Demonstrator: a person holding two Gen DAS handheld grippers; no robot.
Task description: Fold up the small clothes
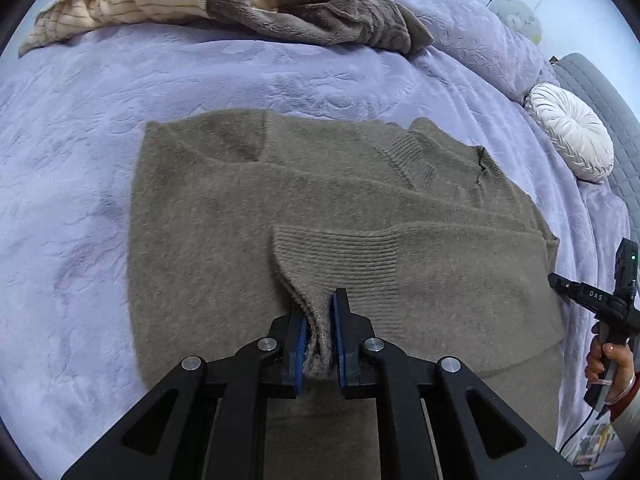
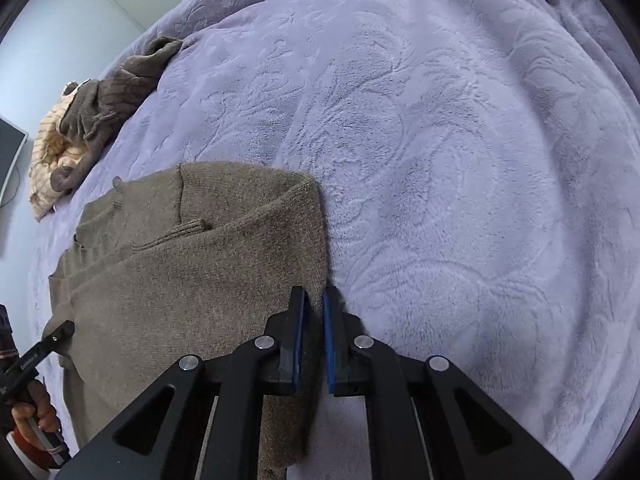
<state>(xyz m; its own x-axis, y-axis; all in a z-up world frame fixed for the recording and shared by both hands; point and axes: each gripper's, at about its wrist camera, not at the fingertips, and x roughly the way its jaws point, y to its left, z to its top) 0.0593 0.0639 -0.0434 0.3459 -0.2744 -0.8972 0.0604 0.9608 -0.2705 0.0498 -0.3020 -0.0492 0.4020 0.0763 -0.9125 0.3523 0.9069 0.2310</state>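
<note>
You are working in a home bedroom. You are leaning over a bed covered by a lavender plush blanket with an embossed leaf pattern (image 1: 100, 208), which is filling both views. A round white pleated cushion (image 1: 570, 132) is sitting at the bed's right edge against a grey quilted headboard (image 1: 600, 84). A heap of cream striped and grey-brown fleece clothing (image 1: 224, 0) is lying at the far edge, with pale walls showing behind.

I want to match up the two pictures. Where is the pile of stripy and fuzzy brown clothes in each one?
Left wrist view: the clothes pile lies along the top edge, beyond the brown sweater.
Right wrist view: the same pile sits at the far left, at the bed's edge.
Shared landmark: the sweater's ribbed collar, on the purple blanket.
</note>
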